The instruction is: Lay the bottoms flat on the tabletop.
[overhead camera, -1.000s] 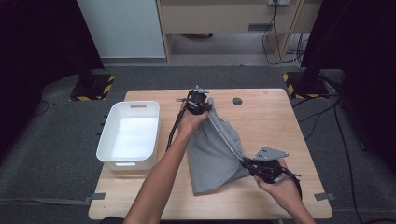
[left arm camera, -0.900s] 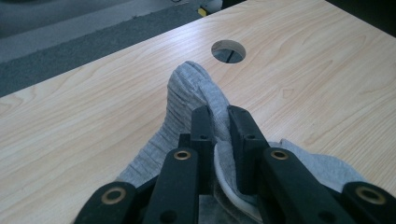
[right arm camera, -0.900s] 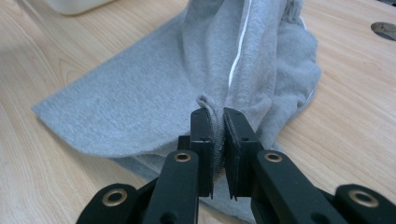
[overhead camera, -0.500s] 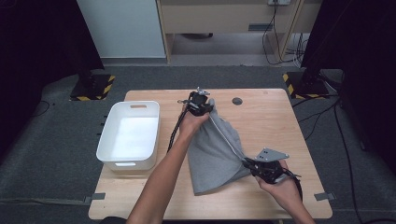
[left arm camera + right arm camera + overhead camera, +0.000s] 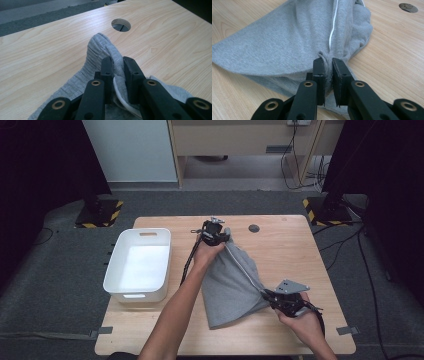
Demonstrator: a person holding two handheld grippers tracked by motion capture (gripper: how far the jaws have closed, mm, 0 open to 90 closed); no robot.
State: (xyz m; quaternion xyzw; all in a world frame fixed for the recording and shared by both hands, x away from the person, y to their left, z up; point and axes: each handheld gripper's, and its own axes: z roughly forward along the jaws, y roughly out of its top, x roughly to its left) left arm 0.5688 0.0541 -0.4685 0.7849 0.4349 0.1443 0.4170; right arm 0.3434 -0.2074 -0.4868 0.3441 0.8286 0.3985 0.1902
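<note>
A grey garment (image 5: 231,282) with a white seam line (image 5: 333,27) lies on the wooden table (image 5: 300,250), stretched diagonally between my two grippers. My left gripper (image 5: 222,236) is at the garment's far end, shut on a bunched ribbed edge (image 5: 97,47) that sits just above the tabletop. My right gripper (image 5: 266,294) is at the near right, shut on a gathered fold of the same cloth (image 5: 287,37). In both gripper views the grey fabric is pinched between the black jaws (image 5: 117,62) (image 5: 327,62).
A white plastic bin (image 5: 140,262) stands on the table's left side. A round cable hole (image 5: 255,228) is in the tabletop just beyond the left gripper and shows in its view (image 5: 121,24). Bare wood lies to the right of the garment.
</note>
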